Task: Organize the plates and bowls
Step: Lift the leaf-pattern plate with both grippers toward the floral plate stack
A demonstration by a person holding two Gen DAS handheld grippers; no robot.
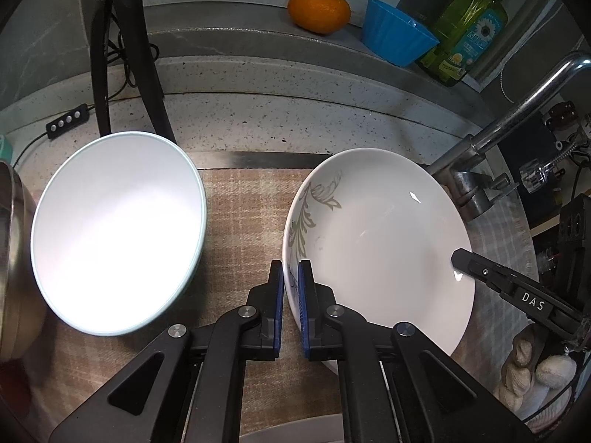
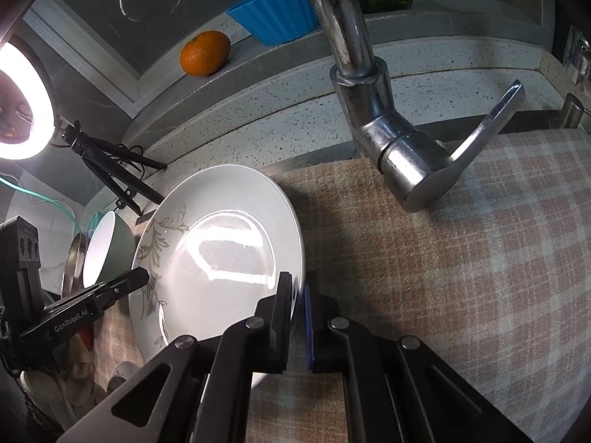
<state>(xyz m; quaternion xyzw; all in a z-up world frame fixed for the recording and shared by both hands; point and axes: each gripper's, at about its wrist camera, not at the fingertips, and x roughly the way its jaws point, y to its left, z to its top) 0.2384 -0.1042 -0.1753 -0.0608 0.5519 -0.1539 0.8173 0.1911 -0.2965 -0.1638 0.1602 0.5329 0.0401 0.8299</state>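
Starting at the far left of the left wrist view, a steel bowl [image 1: 14,258] shows only as a curved edge, and I can't tell whether it's stacked with anything. Next to it, left of centre, the pale green bowl [image 1: 118,232] sits on the checked cloth [image 1: 243,214], untouched and well apart from both tools.

At bottom centre, your left gripper [image 1: 291,277] is clamped on the near-left rim of the white plate with the leaf pattern [image 1: 388,243], one pad inside the rim and one outside. That plate fills the right half of the frame, just in front of the tap [image 1: 480,170].

At the right edge of the plate, your right gripper [image 1: 458,258] reaches in over the rim; its own camera shows your right gripper [image 2: 300,291] closed on that same plate's [image 2: 221,251] edge at bottom centre of the frame.

So you've got the plate pinched from both sides, and it looks slightly tilted rather than flat. I'd judge the task barely begun: nothing visible is stacked yet, the plate has no final spot, and the bowls at the left remain to be sorted.
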